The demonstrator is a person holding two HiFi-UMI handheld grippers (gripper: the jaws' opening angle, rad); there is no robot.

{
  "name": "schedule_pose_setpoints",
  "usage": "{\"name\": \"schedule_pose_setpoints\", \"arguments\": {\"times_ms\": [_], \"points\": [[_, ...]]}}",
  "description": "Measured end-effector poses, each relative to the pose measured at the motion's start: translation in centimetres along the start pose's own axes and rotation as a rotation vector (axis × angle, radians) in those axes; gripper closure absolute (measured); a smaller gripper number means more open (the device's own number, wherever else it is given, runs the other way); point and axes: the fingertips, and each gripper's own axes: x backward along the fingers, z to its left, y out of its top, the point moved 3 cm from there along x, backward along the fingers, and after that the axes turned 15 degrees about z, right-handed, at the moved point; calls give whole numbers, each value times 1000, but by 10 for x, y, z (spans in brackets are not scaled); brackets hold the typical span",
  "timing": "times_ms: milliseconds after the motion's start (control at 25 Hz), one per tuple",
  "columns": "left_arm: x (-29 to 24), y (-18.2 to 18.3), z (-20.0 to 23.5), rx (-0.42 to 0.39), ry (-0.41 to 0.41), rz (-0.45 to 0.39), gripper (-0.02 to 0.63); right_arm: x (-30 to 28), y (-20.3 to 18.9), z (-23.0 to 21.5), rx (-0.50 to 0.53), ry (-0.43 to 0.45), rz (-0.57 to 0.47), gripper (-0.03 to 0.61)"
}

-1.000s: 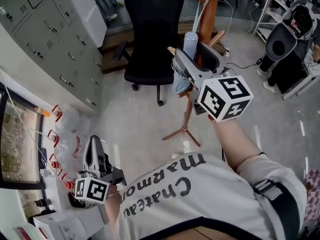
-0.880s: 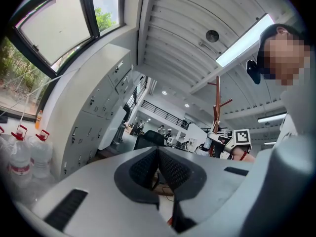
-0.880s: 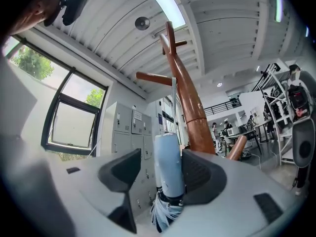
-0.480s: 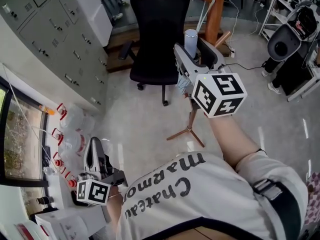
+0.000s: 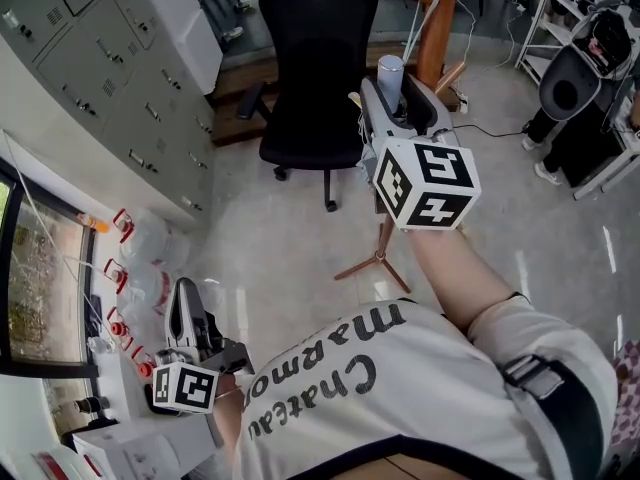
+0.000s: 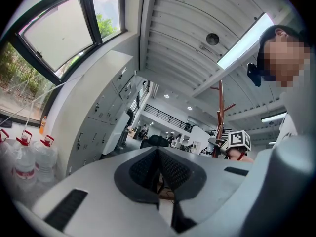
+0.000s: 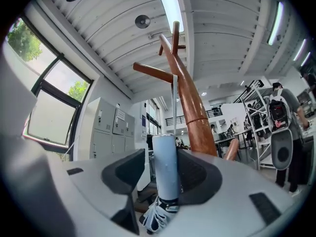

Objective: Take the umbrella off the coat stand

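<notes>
The umbrella point(image 7: 165, 168) hangs on the wooden coat stand point(image 7: 190, 100) by a thin white cord point(image 7: 174, 107) that goes up to one of the pegs. It is folded. Its pale blue round handle points up and the bunched blue fabric point(image 7: 155, 216) hangs under it, just beside the trunk of the stand.

The handle stands between the jaws of the right gripper point(image 5: 400, 108). These jaws have just been closing, but they do not yet clamp. In the right gripper view, one pad point(image 7: 200, 174) lies against the handle, and a narrow gap shows between the handle and the other pad point(image 7: 123, 172). The gripper is held out nearly level, and its marker cube point(image 5: 425, 183) faces the head camera.

The left gripper point(image 5: 185, 293) is low at the person's left side, well apart from the stand. Its jaws are pressed together with nothing between them.

Behind the stand is a black office chair point(image 5: 315, 58). Grey metal lockers point(image 5: 100, 68) run along the wall on the left. Near the left gripper, plastic water bottles point(image 6: 24, 157) with red caps stand under a window point(image 6: 59, 33).
</notes>
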Motion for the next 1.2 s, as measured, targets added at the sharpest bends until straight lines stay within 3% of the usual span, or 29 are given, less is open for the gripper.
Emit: {"name": "schedule_pose_setpoints", "arguments": {"times_ms": [520, 680, 920, 1200], "points": [[13, 3, 7, 0, 10, -6, 589, -9, -1, 1, 44, -165, -31, 380], [17, 2, 9, 3, 20, -7, 589, -8, -2, -3, 55, -201, -50, 411], [16, 1, 6, -2, 12, -8, 589, -6, -4, -4, 63, -186, -50, 430], [16, -2, 1, -4, 8, -6, 589, -1, -6, -3, 80, -91, -37, 433]]}}
